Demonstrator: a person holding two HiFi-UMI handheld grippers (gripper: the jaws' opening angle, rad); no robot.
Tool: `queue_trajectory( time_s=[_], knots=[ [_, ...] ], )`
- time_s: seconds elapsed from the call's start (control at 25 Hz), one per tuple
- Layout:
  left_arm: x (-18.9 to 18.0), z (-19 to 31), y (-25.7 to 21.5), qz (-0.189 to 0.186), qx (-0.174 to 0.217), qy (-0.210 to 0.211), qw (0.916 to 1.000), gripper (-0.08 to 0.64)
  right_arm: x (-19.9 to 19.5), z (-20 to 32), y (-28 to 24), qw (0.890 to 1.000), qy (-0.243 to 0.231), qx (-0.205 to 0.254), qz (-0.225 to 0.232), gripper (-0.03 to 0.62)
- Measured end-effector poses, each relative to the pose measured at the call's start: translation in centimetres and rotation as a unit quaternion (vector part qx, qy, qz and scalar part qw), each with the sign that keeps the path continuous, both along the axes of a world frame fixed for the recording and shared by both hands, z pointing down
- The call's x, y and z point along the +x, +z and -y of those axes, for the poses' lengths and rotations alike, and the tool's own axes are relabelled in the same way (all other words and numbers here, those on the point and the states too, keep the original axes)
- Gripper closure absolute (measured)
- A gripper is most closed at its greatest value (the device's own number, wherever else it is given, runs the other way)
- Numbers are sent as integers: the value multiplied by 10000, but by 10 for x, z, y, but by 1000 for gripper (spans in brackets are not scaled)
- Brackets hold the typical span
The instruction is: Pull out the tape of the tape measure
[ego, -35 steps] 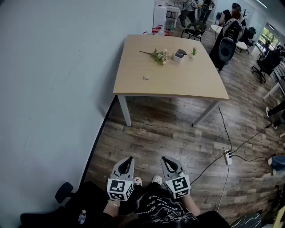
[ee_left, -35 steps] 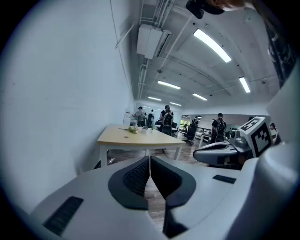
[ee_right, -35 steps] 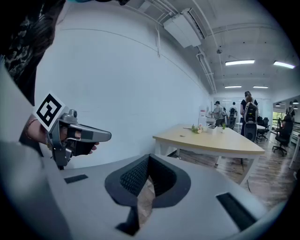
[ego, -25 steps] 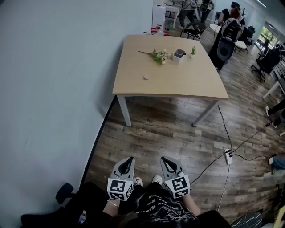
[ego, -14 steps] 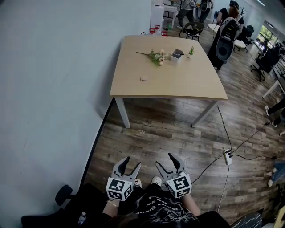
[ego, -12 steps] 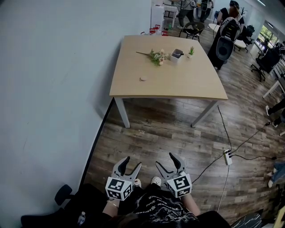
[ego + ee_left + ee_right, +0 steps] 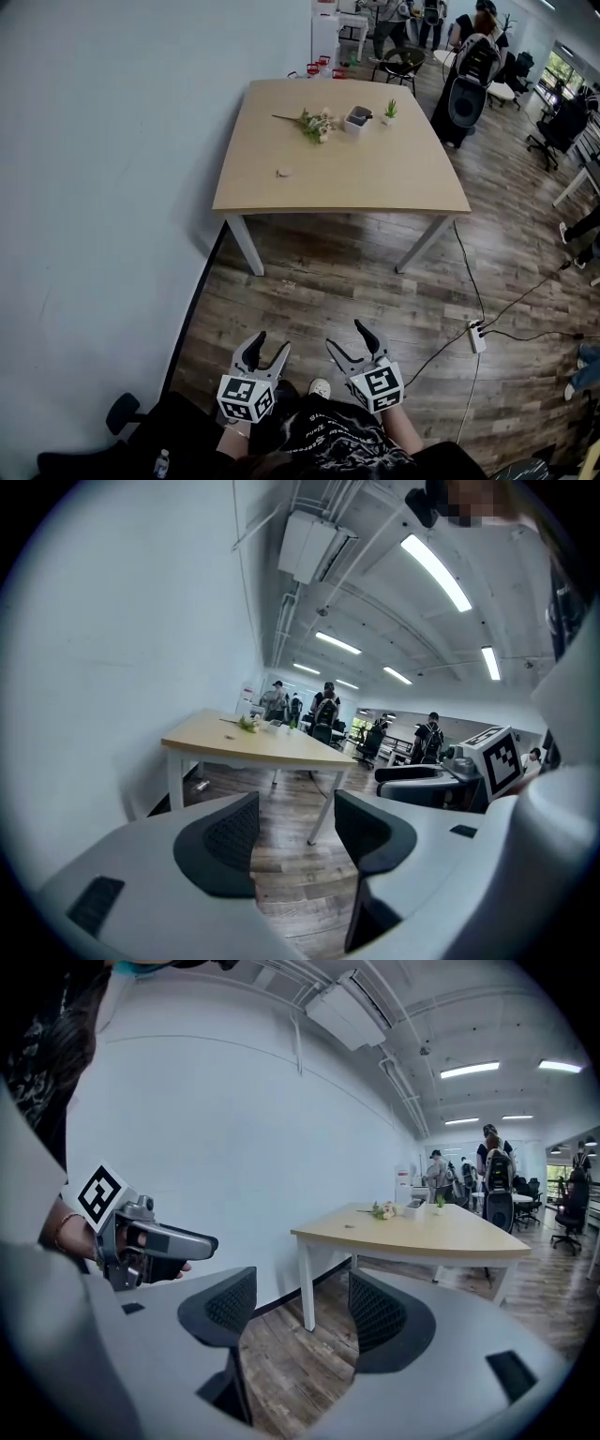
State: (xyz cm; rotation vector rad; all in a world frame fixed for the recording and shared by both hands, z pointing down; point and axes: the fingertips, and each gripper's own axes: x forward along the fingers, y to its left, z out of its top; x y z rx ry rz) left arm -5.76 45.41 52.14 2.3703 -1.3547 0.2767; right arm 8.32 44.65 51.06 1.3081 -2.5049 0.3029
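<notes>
A small pale round object (image 7: 284, 172) lies on the light wooden table (image 7: 375, 178), near its left side; it is too small to tell if it is the tape measure. Both grippers hang low in front of the person's body, far from the table, over the wood floor. My left gripper (image 7: 269, 345) stands open with only floor showing between its jaws (image 7: 295, 832). My right gripper (image 7: 347, 337) has its jaws opening, nothing between them (image 7: 300, 1312). The table shows ahead in both gripper views (image 7: 253, 745) (image 7: 441, 1232).
A flower sprig (image 7: 309, 123), a small dark container (image 7: 357, 118) and a tiny potted plant (image 7: 390, 111) sit at the table's far end. A white wall runs along the left. A power strip (image 7: 476, 336) with cables lies on the floor at right. Chairs and people stand beyond the table.
Both grippers were shut and now stand open. The head view has shifted a little, so the table sits further left in the picture.
</notes>
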Motion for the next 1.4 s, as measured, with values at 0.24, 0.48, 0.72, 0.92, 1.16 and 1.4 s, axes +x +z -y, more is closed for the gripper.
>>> queue_trajectory(
  time_s=[0.24,0.48,0.72,0.92,1.16,1.4],
  knots=[
    [17,21,3,-114,-52,19,9999,316,7,21,5,9999,-140,13,-41,287],
    [18,62,-1,-149,66,219,9996,316,0,55,5,10000,-39,20,-36,287],
    [13,129,-3,-260,104,505,9983,316,-14,115,2,9998,108,84,-123,287],
    [-5,185,-7,-337,13,674,9972,318,-29,162,-1,9991,417,26,-76,287],
    [-27,241,-7,121,142,1102,9937,318,-56,206,5,9981,596,-109,-61,287],
    [-44,287,-2,121,189,1298,9913,318,-78,242,17,9970,751,-197,-39,287]
  ],
)
